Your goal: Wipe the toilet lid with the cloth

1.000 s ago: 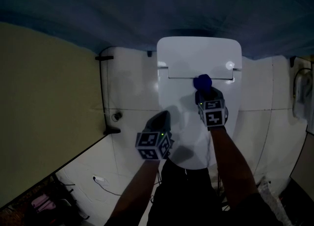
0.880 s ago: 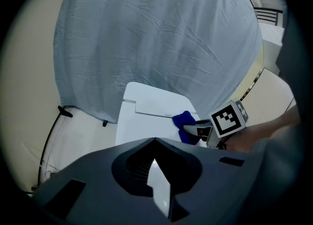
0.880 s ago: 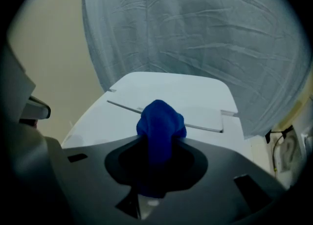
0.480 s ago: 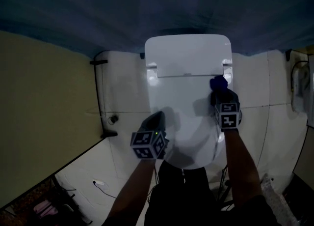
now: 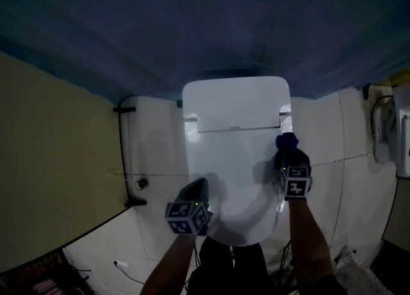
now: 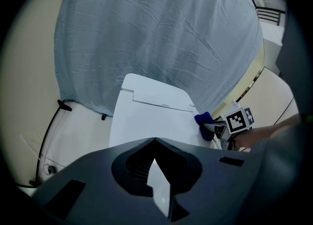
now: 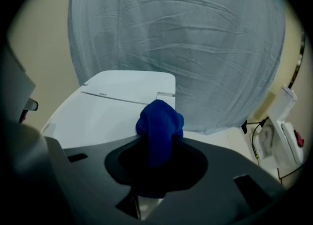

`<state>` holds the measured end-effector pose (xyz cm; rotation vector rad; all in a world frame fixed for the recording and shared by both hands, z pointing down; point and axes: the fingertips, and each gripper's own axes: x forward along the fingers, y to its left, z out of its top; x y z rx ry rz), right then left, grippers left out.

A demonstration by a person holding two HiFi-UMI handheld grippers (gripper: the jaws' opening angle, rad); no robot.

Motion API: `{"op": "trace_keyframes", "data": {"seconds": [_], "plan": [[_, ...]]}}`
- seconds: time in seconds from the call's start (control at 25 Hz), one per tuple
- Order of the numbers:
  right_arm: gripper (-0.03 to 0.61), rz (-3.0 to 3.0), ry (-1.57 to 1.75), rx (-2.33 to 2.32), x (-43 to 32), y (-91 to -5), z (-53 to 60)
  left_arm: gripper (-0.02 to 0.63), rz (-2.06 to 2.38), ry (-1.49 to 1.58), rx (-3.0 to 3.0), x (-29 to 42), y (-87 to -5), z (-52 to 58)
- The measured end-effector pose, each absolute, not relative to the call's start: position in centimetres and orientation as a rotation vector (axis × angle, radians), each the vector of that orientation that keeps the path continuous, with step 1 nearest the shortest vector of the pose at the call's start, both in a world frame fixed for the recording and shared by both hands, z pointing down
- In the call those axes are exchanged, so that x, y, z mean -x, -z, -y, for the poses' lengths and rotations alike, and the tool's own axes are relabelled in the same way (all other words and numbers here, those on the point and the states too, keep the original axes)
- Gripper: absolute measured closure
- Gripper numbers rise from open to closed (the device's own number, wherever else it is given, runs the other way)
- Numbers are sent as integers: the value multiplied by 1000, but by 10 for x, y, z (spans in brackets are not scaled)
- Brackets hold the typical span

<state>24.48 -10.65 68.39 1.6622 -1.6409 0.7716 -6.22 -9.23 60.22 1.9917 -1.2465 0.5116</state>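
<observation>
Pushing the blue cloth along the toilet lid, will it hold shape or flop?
Likely floppy: the bunched blue cloth bulges in soft folds from the right hand-held gripper. It should probably glide easily on the smooth white toilet lid.

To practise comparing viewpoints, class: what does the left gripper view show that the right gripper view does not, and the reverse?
Only the left gripper view: the right gripper from outside, with its marker cube, and a black bracket. Only the right gripper view: a white wall unit. Both: the toilet lid, the blue cloth in the right gripper's jaws, and the grey sheet.
</observation>
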Motion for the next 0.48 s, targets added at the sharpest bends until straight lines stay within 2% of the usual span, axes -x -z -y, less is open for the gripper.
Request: {"op": "trace_keyframes", "data": {"seconds": [0.12,0.32,0.48], "plan": [[479,1618,-777,-1664,-250,-686,102,630,1244,-508,-1993,63,-602,94],[477,1565,-1013,-1765,-256,-687,99,630,1267,-499,-1960,77,-608,97],[479,1846,-890,-1668,-176,-648,113,630,1326,-501,-1916,98,-612,98]]}}
